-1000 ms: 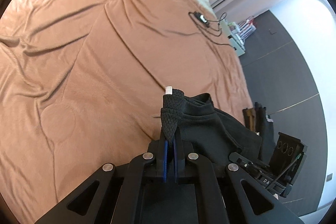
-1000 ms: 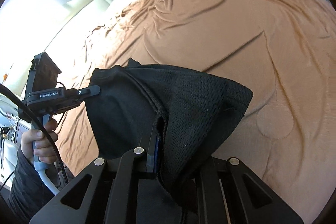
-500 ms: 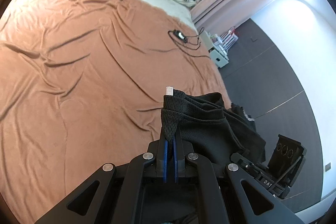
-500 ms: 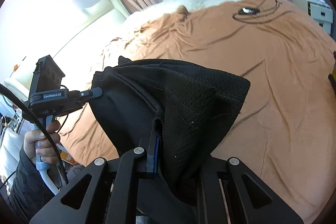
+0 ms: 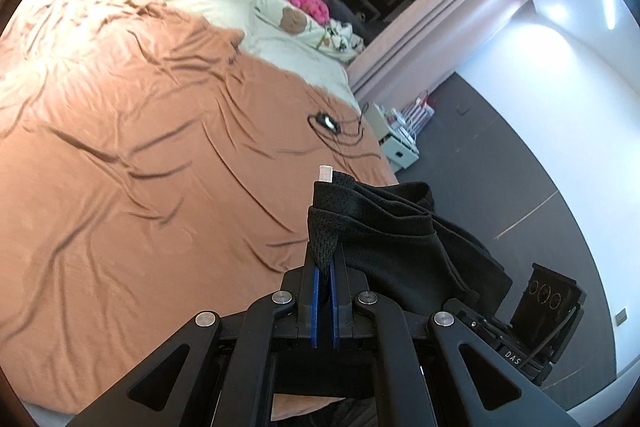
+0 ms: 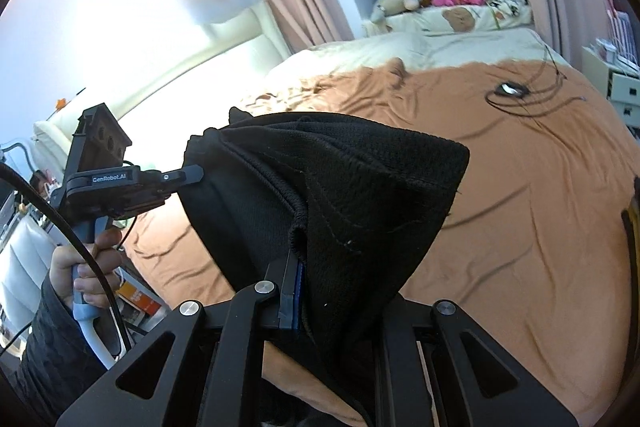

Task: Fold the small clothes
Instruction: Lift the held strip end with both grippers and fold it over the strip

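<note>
A black mesh garment (image 5: 400, 247) hangs in the air between both grippers, above the near edge of the bed. My left gripper (image 5: 324, 259) is shut on one corner of its waistband, where a small white tag (image 5: 325, 174) sticks up. My right gripper (image 6: 298, 267) is shut on the other corner; the black cloth (image 6: 352, 195) drapes over its right finger. The left gripper also shows in the right wrist view (image 6: 188, 175), pinching the cloth's far corner. The right gripper's body shows at the lower right of the left wrist view (image 5: 532, 323).
The bed has a wrinkled orange-brown cover (image 5: 140, 167). A small device with black cables (image 5: 328, 121) lies on its far right side. Plush toys and pillows (image 5: 296, 7) lie at the head. A white drawer unit (image 5: 400, 143) stands on the dark floor beside the bed.
Both grippers have risen and tilted up with the garment held between them; more of the room and the head of the bed shows. The grips have not changed.
</note>
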A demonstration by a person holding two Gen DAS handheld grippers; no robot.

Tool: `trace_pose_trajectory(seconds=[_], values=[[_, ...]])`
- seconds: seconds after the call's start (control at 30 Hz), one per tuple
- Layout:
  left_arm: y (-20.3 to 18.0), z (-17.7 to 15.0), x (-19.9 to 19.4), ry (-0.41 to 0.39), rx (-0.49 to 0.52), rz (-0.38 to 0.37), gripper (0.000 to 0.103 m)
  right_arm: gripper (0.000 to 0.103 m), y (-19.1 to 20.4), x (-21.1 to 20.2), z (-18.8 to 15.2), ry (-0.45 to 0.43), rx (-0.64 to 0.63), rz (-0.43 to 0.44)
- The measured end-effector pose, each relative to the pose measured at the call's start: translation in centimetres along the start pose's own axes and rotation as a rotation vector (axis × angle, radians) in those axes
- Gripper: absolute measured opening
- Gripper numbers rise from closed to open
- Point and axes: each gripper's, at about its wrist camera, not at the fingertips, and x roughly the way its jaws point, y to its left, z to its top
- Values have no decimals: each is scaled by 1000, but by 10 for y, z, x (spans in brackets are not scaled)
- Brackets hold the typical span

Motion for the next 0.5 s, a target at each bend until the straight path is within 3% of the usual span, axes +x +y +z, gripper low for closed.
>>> trace_pose_trajectory(seconds=[0.5], values=[[64,20,-115,-169,-47,42,4,8,45,68,19,-7,-98,104]])
